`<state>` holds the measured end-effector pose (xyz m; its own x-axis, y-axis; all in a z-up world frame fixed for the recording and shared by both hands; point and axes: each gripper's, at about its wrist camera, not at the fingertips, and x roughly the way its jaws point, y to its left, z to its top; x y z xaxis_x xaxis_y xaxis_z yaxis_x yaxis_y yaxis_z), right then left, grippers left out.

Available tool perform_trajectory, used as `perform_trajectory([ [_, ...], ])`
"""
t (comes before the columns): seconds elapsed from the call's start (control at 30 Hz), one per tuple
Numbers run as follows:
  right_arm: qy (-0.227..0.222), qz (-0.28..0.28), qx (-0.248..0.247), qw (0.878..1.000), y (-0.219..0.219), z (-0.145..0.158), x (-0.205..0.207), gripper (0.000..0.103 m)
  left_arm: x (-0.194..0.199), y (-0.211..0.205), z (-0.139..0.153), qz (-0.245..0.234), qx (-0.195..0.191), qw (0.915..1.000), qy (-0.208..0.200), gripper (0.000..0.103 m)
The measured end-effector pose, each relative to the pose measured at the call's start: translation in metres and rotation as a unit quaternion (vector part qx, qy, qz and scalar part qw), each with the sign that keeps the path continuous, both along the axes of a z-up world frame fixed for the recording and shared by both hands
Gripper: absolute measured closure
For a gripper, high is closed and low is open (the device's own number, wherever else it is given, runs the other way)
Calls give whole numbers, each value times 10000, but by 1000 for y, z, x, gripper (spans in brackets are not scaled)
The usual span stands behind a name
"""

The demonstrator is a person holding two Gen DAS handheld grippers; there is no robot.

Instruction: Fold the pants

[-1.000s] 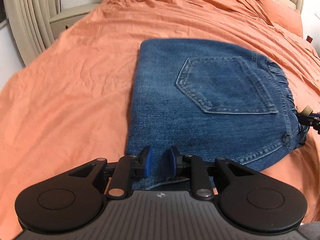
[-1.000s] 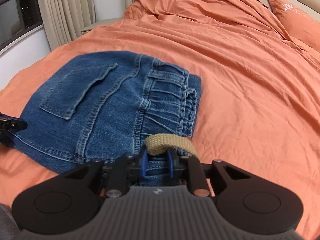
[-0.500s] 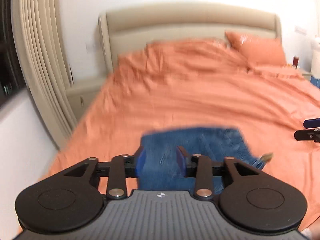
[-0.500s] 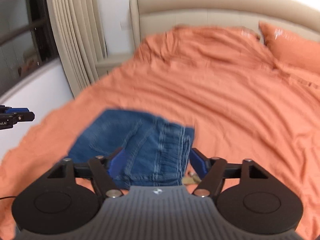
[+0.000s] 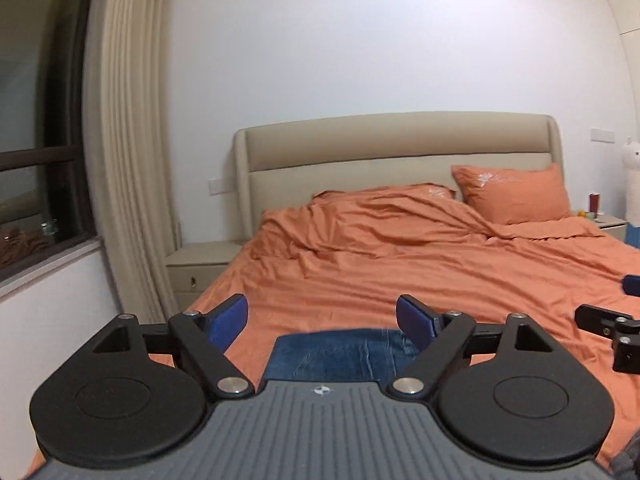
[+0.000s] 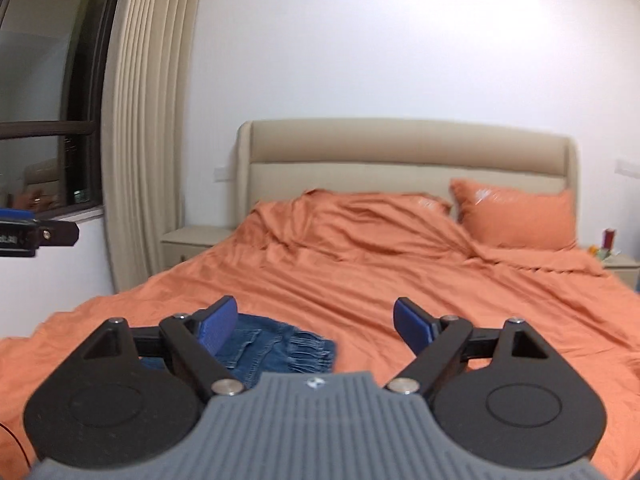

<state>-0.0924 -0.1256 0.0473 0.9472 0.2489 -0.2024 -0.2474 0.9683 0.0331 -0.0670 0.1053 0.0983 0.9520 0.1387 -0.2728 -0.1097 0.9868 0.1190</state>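
On the near part of the wide bed with its rumpled orange cover (image 5: pixel 400 272) lies one folded pair of blue denim pants (image 5: pixel 340 354). Both tongs, left (image 5: pixel 322 320) and right (image 6: pixel 316 322), hang above it, jaws opening, empty. Two orange pillows (image 5: pixel 512 194), beige headboard (image 5: pixel 396 148), curtain (image 5: pixel 124 140), window.
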Motion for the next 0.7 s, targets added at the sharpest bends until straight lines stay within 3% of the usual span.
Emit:
perform_trajectory([
  [0.2,317,-68,-17,9995,17,-43,-11,21,7,0,-55,318,-464,9974,450,5],
  [0.47,1249,-163,-4,9920,36,-113,34,21,30,-5,-116,523,-318,9902,1256,5],
  [0.7,1783,-195,-62,9838,49,-140,64,21,38,2,-141,607,-440,9837,1634,6],
])
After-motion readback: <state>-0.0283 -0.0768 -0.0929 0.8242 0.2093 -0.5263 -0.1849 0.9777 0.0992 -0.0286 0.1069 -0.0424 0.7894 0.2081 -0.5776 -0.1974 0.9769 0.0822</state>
